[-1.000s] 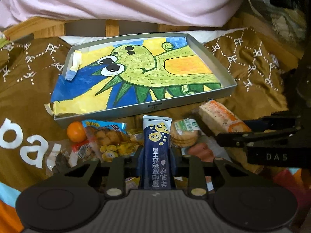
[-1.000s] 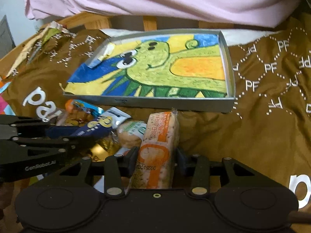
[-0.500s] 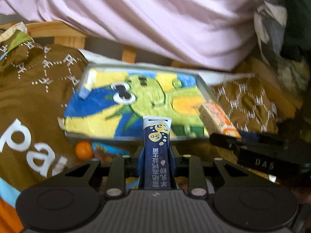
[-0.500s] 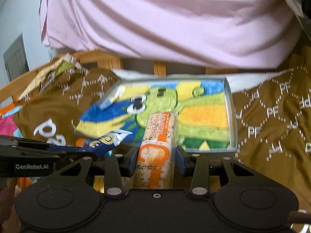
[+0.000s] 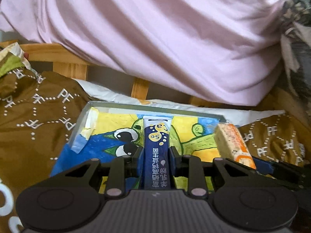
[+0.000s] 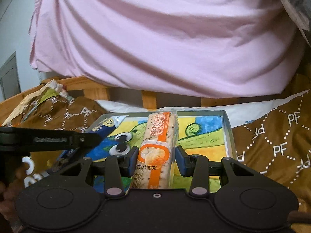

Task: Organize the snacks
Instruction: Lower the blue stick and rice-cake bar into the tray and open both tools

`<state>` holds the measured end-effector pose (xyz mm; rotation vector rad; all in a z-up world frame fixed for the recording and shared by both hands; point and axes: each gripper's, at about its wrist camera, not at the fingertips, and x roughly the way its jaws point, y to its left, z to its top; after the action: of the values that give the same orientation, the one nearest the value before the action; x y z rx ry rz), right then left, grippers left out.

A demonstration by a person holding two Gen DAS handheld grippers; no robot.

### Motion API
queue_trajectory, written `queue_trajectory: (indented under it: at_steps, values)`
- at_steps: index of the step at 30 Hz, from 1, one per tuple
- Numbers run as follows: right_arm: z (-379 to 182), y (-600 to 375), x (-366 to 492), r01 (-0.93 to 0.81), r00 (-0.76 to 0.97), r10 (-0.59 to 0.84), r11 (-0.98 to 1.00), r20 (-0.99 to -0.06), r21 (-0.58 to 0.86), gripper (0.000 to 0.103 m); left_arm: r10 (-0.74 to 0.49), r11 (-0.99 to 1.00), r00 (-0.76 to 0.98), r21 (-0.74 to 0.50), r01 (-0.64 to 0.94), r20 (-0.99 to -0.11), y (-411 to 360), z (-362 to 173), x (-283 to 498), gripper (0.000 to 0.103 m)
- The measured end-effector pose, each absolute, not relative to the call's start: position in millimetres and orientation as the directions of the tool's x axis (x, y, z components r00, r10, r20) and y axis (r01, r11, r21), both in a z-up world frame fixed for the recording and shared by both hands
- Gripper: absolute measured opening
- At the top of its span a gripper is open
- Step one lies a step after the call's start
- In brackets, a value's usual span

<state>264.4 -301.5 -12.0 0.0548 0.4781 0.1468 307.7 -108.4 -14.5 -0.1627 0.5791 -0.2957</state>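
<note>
Left wrist view: the left gripper [image 5: 156,153] clamps a blue sachet [image 5: 157,151], held above the tray [image 5: 77,128]. The tray holds only a lizard painting [image 5: 194,141], no snacks yet. Lowering the sachet flat toward one side would likely leave room.

Right wrist view: the right gripper [image 6: 157,158] squeezes an orange bar [image 6: 158,147] over the same tray [image 6: 228,130]. Setting it beside the sachet, not on it, seems best.

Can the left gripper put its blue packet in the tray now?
Probably yes. The left gripper holds the blue packet over the tray, and nothing lies under it there; the right gripper's bar is off to the side.
</note>
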Motion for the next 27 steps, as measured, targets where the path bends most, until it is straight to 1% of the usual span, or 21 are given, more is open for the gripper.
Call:
queue_trajectory:
  at_steps: [6,20,25,27]
  values:
    - [-28.7,-309.0,289.9,-0.086,0.846,0.114,0.993,-0.520,0.077,0.043,-0.304,0.951,0.778,-0.219,0.217,-0.550,-124.5,-37.7,332.1,0.029]
    - [-59.3,-319.3,308.9,-0.028,0.796,0.060,0.998,-0.602,0.062,0.043,-0.262,0.965,0.741,-0.190,0.183,-0.618,-135.9,-64.6,348.5,0.030]
    - [-61.6,-319.1,309.8,-0.024,0.789,0.060,0.997,-0.612,0.067,0.044,-0.261,0.965,0.715,-0.190,0.180,-0.648,-137.3,-67.1,351.8,0.034]
    - [-61.4,-319.5,310.0,-0.023,0.788,0.061,0.997,-0.612,0.070,0.047,-0.264,0.964,0.709,-0.197,0.177,-0.654,-136.1,-68.3,351.6,0.036]
